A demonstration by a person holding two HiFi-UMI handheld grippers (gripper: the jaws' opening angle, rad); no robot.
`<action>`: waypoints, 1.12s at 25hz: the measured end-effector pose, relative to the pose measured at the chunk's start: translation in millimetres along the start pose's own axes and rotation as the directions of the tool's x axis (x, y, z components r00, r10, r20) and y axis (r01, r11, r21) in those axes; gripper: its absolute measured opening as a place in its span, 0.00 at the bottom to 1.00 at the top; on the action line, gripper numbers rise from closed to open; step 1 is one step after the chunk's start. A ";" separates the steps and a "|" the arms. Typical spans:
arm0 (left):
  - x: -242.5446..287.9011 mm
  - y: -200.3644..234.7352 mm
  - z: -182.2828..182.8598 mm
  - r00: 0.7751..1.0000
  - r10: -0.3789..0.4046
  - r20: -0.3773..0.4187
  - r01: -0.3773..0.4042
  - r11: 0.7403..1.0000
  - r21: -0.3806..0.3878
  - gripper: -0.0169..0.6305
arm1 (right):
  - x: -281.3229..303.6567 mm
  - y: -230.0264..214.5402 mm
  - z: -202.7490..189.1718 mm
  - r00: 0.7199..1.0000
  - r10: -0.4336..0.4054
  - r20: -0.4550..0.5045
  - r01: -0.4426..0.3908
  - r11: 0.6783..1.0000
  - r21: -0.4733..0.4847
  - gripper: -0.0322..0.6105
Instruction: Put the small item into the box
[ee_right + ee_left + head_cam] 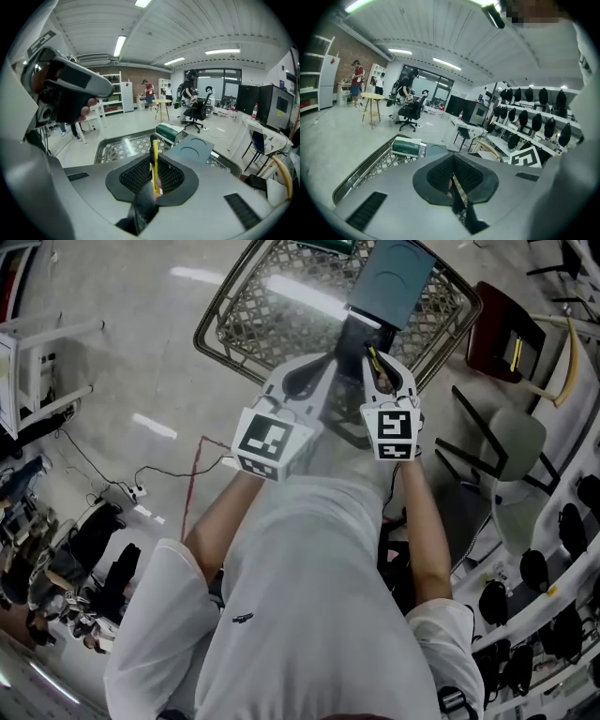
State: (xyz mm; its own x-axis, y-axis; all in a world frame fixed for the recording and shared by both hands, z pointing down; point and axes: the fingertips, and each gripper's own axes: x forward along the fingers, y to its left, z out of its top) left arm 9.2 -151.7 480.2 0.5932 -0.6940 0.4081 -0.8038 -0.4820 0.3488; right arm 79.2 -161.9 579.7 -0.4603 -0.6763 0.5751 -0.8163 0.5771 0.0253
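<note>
A thin yellow item (154,161) with a black tip stands upright between the pads of my right gripper (153,174), which is shut on it. A dark shiny plastic piece (140,206) hangs below those jaws. In the head view this dark piece (345,362) stretches between both grippers. My left gripper (453,185) is closed on its edge (458,201). Just beyond the grippers, a grey-blue box (392,277) with two round recesses in its top (192,150) lies on the metal mesh table (253,310). Both grippers (323,371) (377,360) hover over the table's near edge.
A green box (167,132) (406,146) rests on the mesh further back. A brown chair (506,338) and grey chairs (511,442) stand to the right, shelves of black headsets (534,122) beyond. Cables (141,486) run across the floor on the left. People stand far off.
</note>
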 end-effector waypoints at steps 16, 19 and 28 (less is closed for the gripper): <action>23.9 20.0 -48.7 0.998 0.021 -0.055 -0.022 1.000 -0.014 0.03 | 56.5 13.8 -81.3 0.979 0.092 -0.184 -0.115 0.986 -0.121 0.12; 27.7 23.5 -55.4 0.998 0.028 -0.060 -0.029 0.999 -0.021 0.03 | 63.6 14.8 -89.2 0.970 0.104 -0.220 -0.143 0.975 -0.171 0.12; 31.8 32.5 -68.5 0.996 0.047 -0.077 -0.050 0.998 -0.043 0.03 | 87.8 23.7 -108.7 0.944 0.146 -0.297 -0.244 0.912 -0.329 0.12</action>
State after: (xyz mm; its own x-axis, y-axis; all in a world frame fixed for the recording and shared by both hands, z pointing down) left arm 5.0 -152.8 562.3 0.5568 -0.6726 0.4874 -0.8298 -0.4234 0.3636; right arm 57.3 -157.9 719.7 -0.4497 -0.4185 0.7890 -0.5175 0.8421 0.1518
